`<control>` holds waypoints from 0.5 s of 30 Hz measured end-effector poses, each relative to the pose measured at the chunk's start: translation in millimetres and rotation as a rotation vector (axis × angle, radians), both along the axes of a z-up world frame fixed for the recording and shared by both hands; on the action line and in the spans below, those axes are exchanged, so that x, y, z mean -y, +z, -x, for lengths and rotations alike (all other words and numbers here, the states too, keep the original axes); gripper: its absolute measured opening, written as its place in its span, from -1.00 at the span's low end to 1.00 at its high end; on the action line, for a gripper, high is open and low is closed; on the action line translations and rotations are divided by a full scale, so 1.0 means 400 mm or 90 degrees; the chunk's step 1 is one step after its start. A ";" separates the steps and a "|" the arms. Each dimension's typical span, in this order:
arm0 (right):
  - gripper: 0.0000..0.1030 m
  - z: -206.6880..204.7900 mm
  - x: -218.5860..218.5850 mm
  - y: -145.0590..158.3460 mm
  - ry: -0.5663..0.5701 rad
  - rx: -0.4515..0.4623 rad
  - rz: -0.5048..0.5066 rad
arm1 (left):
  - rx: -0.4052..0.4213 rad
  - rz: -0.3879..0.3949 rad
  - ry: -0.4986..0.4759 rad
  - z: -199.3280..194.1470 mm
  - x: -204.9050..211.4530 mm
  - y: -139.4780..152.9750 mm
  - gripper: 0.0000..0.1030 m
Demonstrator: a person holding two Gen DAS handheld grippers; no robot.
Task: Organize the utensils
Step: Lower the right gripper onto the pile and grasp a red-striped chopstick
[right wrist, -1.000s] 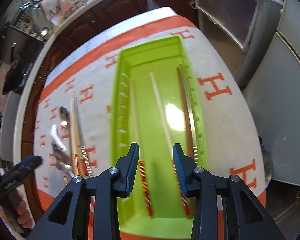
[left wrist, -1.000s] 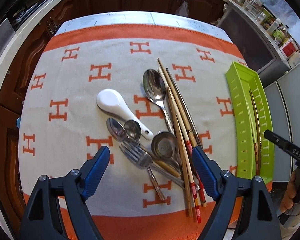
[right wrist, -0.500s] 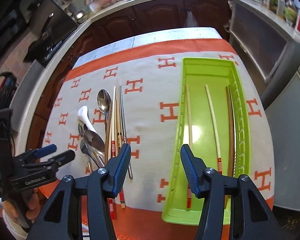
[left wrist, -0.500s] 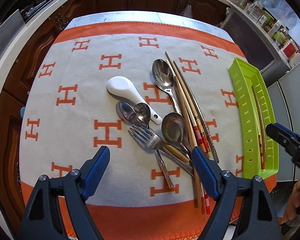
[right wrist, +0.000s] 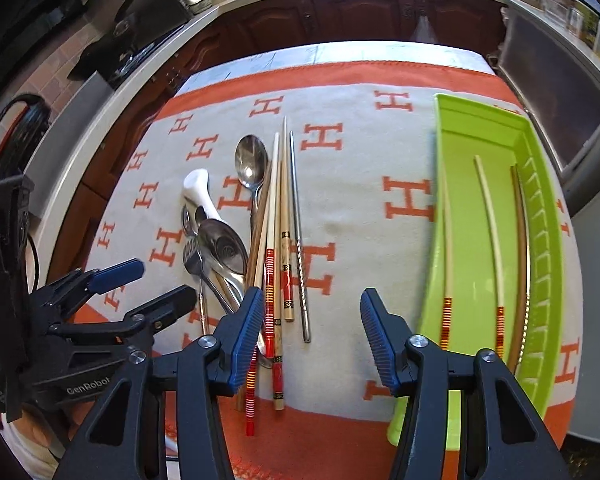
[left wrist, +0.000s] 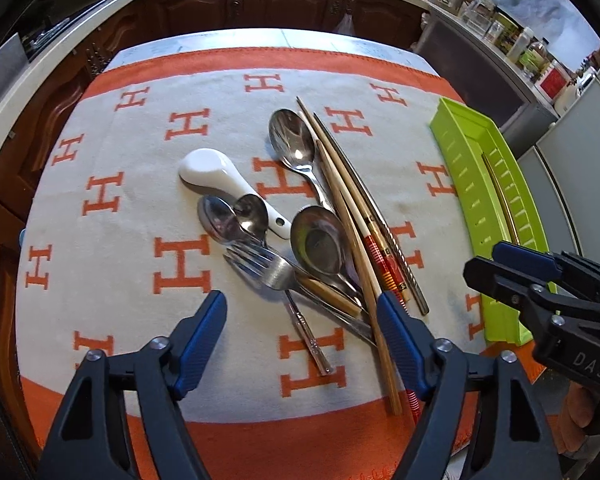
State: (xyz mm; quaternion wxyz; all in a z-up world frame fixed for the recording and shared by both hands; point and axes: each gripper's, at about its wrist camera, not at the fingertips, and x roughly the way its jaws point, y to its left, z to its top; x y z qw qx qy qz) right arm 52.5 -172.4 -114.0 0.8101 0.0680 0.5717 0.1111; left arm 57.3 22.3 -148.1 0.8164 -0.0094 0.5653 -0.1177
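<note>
Tray point(right wrist: 452, 152): green, holds three chopsticks point(right wrist: 492, 220)
Right tongs point(right wrist: 312, 328): closing, empty, above the cloth point(right wrist: 352, 184)

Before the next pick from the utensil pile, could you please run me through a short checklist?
1. Right claw empty, jaws closing on nothing: ok.
2. Left claw empty, jaws closing, over the forks: ok.
3. Green tray has free room beside its three chopsticks: ok.
4. Metal chopstick lies apart at the pile's edge, easy to take: ok.
5. Spoons and forks untangled: not ok, they overlap.
</note>
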 end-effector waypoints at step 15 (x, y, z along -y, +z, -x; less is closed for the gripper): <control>-0.56 -0.110 -0.112 -0.145 0.084 -0.076 -0.008 | -0.029 0.044 0.054 -0.027 -0.079 -0.043 0.08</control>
